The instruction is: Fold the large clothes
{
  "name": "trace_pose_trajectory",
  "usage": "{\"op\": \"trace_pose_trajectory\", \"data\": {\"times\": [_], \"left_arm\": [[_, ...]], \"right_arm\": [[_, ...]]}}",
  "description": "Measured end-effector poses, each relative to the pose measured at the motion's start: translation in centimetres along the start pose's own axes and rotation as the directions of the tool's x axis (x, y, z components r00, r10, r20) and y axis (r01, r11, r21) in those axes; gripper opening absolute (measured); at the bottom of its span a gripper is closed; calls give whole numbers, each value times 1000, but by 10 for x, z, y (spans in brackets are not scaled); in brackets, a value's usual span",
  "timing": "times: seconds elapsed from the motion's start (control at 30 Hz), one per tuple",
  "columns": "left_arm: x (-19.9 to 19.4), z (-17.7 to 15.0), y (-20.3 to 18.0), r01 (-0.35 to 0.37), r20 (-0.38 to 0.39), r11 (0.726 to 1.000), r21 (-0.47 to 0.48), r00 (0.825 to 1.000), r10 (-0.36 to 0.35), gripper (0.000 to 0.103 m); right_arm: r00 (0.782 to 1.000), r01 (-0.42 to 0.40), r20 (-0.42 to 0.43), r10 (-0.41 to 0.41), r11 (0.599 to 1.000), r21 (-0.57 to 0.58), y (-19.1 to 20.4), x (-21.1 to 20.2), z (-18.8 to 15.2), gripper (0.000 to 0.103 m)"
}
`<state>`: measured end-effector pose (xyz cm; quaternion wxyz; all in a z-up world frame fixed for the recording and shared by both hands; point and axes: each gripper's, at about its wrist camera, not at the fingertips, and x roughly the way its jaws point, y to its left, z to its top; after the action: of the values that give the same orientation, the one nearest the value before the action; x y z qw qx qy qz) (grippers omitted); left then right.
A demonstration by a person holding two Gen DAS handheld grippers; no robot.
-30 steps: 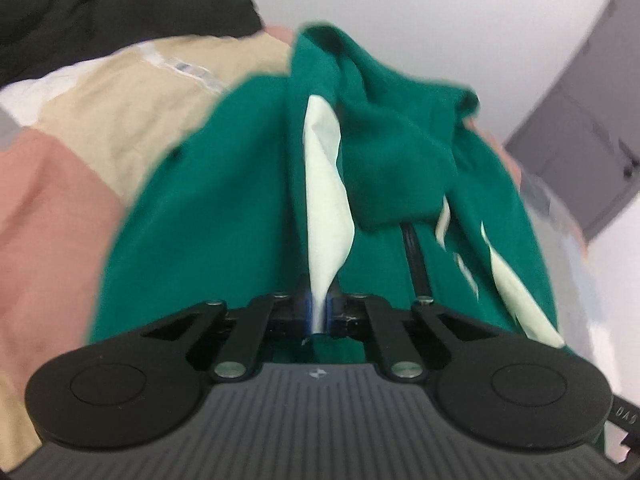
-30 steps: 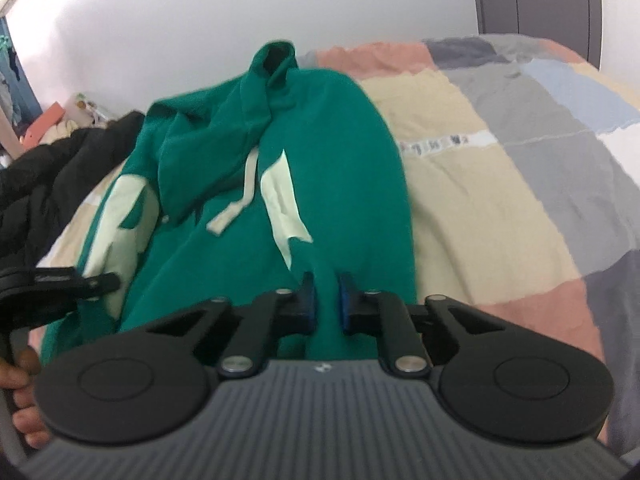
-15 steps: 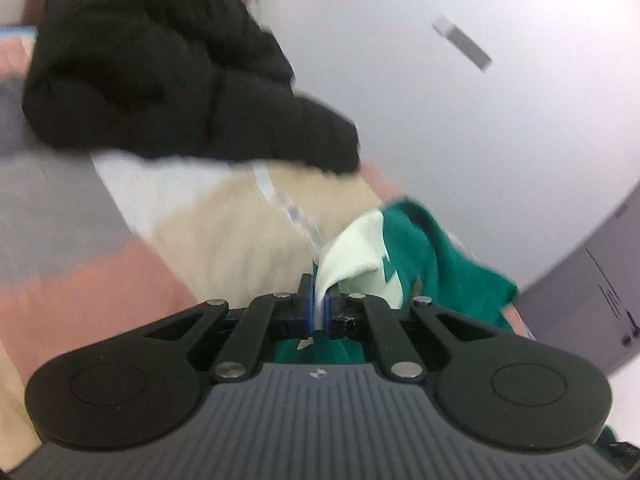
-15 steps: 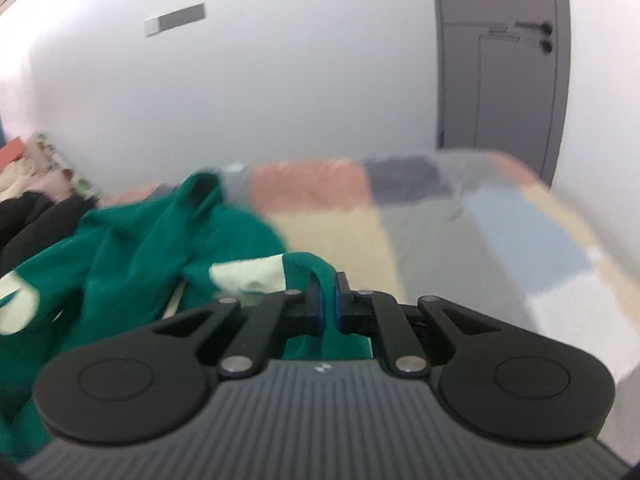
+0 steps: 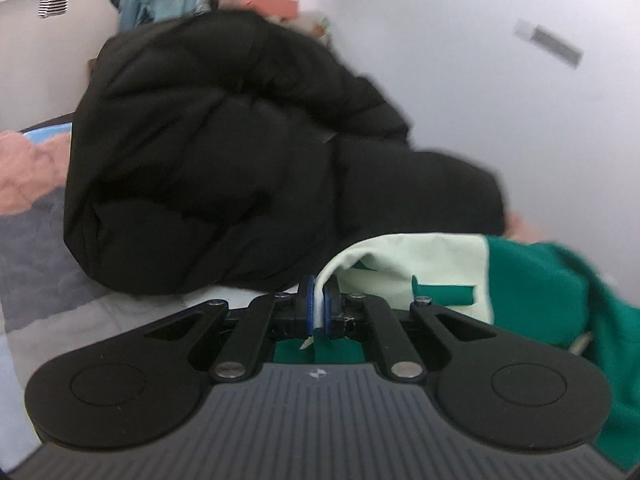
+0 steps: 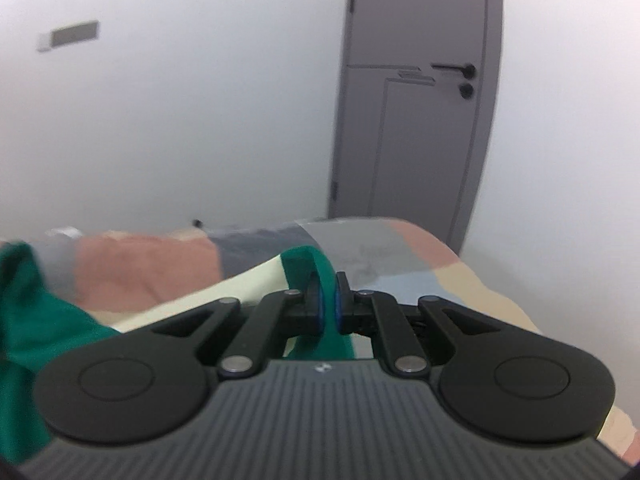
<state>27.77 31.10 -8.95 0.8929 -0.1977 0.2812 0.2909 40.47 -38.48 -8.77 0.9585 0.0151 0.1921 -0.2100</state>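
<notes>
The left gripper (image 5: 319,300) has its two blue-padded fingers (image 5: 306,298) pinched tight on a pale mint-white edge of the green fleece hooded sweatshirt (image 5: 560,284). From the clamp the pale cloth arches up and away to the right of the fingers, then meets the green body of the garment, which drops off toward the lower right. A scrap of green also shows just under the fingers, close against the gripper body. Straight beyond the fingers, and filling most of what lies ahead of them, sits a bulky black padded jacket (image 5: 240,160), heaped on the bed's patchwork quilt of pink, grey, cream and blue blocks (image 5: 36,264). Some fluffy pink fabric (image 5: 28,168) lies far to the left of the fingers, beside the jacket.

The right gripper (image 6: 328,300) is likewise closed on the sweatshirt (image 6: 40,320), its fingers (image 6: 316,300) squeezing a fold of green cloth that loops up over them and hangs below. To the left of these fingers a cream panel of the garment stretches away to more green fabric at the far left, blurred. Beyond the fingers the quilt (image 6: 400,248) runs to a plain white wall, and a grey door with a black handle (image 6: 416,92) stands up and to the right.
</notes>
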Motion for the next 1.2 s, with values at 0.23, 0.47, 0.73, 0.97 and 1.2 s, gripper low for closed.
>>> {"op": "trace_pose_trajectory", "data": {"times": [0.23, 0.47, 0.73, 0.97, 1.2], "left_arm": [[39, -16, -19, -82, -51, 990, 112, 995, 88, 7], [4, -22, -23, -62, -54, 993, 100, 996, 67, 60], [-85, -34, -46, 104, -8, 987, 120, 995, -104, 60], [-169, -70, -99, 430, -81, 884, 184, 903, -423, 60], [-217, -157, -162, 764, -408, 622, 170, 629, -662, 60]], "right_arm": [[998, 40, -48, -39, 999, 30, -13, 52, -47, 11], [998, -1, -58, 12, 984, 180, -20, 29, -53, 38], [992, -121, -12, 127, 963, 240, -17, -52, -67, 68], [952, -273, -77, 296, 935, 224, 1, -124, -78, 68], [846, -392, -236, 478, 858, 332, 11, -171, -115, 68]]}}
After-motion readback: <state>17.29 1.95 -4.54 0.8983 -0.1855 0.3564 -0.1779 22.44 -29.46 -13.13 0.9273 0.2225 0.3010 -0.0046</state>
